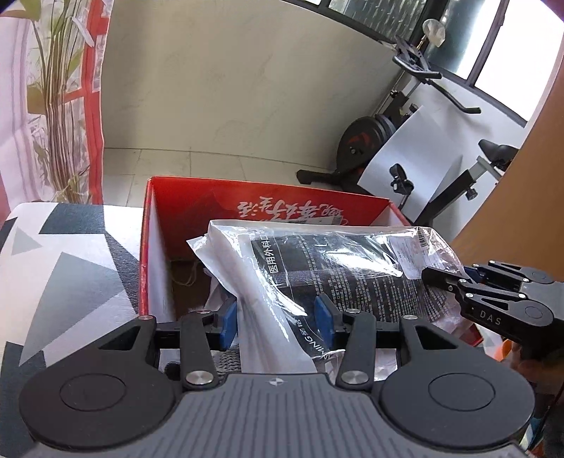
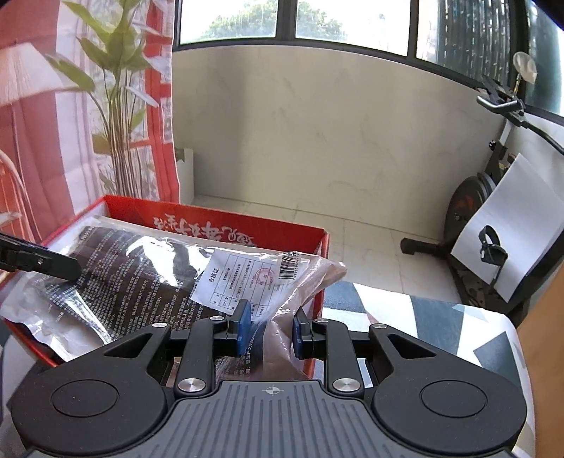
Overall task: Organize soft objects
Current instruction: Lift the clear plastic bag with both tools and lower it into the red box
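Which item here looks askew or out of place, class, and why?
The plastic bag sits crooked over the red box: it lies tilted across the opening, and in the right wrist view its corner overhangs the box's right wall. Both claws, left and right, grip its near edge.

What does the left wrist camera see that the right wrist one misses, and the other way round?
Only the left wrist view shows inside the red box, down its white wall to the bottom, and the right gripper from the side. Only the right wrist view shows the trees outside the window and the certificate slip face on. Both show the plastic bag held by both grippers, the exercise bike and the patterned cloth.
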Demonstrator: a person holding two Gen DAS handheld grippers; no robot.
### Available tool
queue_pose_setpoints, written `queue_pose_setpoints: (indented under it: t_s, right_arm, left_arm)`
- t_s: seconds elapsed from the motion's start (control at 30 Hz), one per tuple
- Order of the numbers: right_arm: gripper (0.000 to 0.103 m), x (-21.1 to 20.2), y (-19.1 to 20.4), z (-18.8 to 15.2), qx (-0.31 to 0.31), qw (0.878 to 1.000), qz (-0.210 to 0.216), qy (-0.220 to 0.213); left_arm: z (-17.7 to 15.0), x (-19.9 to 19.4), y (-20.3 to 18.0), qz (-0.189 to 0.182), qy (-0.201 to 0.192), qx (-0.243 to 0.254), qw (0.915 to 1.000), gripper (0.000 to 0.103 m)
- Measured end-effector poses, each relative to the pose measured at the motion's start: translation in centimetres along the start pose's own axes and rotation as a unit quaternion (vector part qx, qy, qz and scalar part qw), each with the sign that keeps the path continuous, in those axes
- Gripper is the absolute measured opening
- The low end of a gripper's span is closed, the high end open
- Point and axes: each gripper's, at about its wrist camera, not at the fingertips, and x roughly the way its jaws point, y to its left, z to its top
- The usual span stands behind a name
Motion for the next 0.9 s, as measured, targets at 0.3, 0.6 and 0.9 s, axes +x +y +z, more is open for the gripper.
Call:
queue_pose_setpoints:
  t_s: [0.3,0.6,0.9]
  right_arm:
    - [0.025,0.5,0.8,0.3,-0.011,1.0,-0.005,0.006]
    - [0.035,-1.2,-0.1,0.3,-0.009,1.0,-0.008,0.0]
    - [0.037,-2.4,-0.4,0.8,-0.003,1.0,0.003,-0.006]
  left_arm:
    - [0.1,-0.1,0.6,0.006,0.003,-0.007,1.0,0.053]
    - [-0.1,-0.5,0.9,0.029,-0.005,-0.01,0.9995,0.053]
    - [-0.1,-0.5,0.7,0.035,-0.008,0.0,0.9993,0.053]
